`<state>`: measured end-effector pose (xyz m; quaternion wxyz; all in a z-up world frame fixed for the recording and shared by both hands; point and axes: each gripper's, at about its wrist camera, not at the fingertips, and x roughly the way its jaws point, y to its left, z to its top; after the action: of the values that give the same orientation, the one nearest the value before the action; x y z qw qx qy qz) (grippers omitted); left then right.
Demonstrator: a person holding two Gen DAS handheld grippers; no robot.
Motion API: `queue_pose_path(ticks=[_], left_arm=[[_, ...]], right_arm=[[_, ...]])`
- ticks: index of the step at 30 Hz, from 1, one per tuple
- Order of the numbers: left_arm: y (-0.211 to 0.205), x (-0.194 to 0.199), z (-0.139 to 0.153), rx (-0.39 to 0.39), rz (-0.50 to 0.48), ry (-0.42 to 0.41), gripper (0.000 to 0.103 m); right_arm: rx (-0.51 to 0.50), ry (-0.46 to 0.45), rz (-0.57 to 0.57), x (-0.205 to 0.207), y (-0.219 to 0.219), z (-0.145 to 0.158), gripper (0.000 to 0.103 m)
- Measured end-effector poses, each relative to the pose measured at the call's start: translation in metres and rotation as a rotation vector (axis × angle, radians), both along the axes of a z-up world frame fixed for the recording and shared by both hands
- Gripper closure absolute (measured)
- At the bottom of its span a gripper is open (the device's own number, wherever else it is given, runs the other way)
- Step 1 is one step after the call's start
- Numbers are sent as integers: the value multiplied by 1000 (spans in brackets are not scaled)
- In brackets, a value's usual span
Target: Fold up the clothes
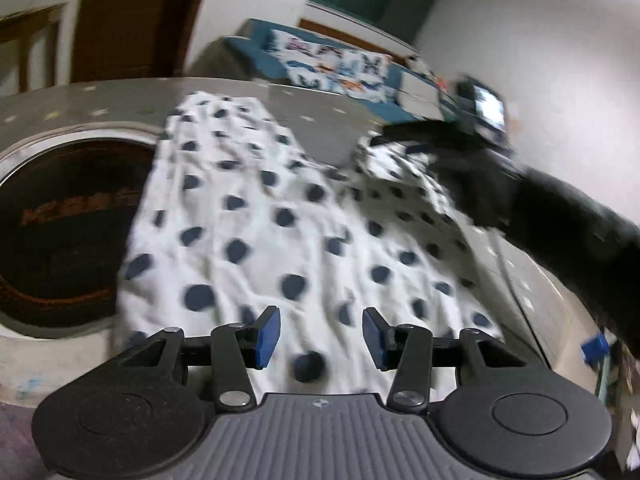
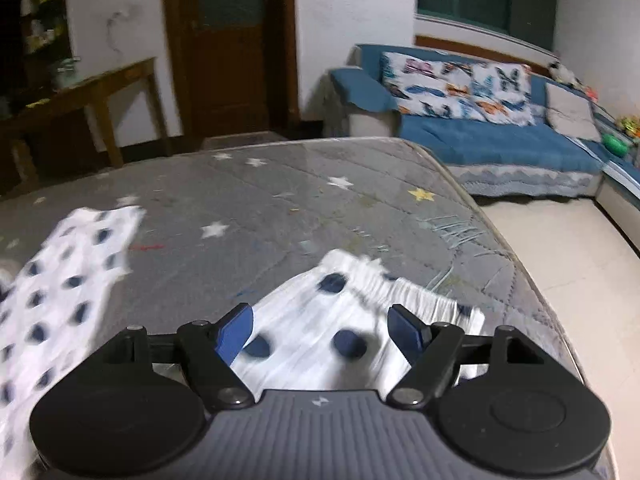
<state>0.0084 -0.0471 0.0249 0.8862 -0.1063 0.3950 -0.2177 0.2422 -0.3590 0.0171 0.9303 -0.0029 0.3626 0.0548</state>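
One garment on my bench: white polka-dot trousers, thin crinkled cotton with dark blue spots, lying flat on the grey star-printed table cover.

Edges and room: in my right wrist view the table's rounded far corner sits near the waistband, with pale floor beyond; a wide bare stretch of cover lies between the two cloth parts. In my left view the cloth's left edge overlaps a round recessed opening with a metal rim.

Materials: the elastic waistband is gathered and ribbed; the cover looks quilted and glossy.

Count: two tongs, each with two blue pads.
- Left gripper: released, jaws parted over the cloth, nothing pinched.
- Right gripper: released, jaws spread wide above the waistband end, pads clear of the fabric. In the left view it shows blurred, on a black sleeve.

Background: one blue sofa, one wooden door.
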Motion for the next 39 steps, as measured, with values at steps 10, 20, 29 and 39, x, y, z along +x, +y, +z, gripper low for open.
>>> queue_pose_path(ticks=[10,20,29,39], left_arm=[[8,4,4,72,66,-8,56],[11,-13,-1,200,77,-45,64],[11,-38,-5,300,65,-96,75],[5,-53,3,341,62,-143,74]], right_arm=[[74,33,328,-148,33,23,19],[16,29,464,-245,63,7,18],[-70,-30,508,-293,50,-1,17],[-31,-100,538,-302,64,17,17]])
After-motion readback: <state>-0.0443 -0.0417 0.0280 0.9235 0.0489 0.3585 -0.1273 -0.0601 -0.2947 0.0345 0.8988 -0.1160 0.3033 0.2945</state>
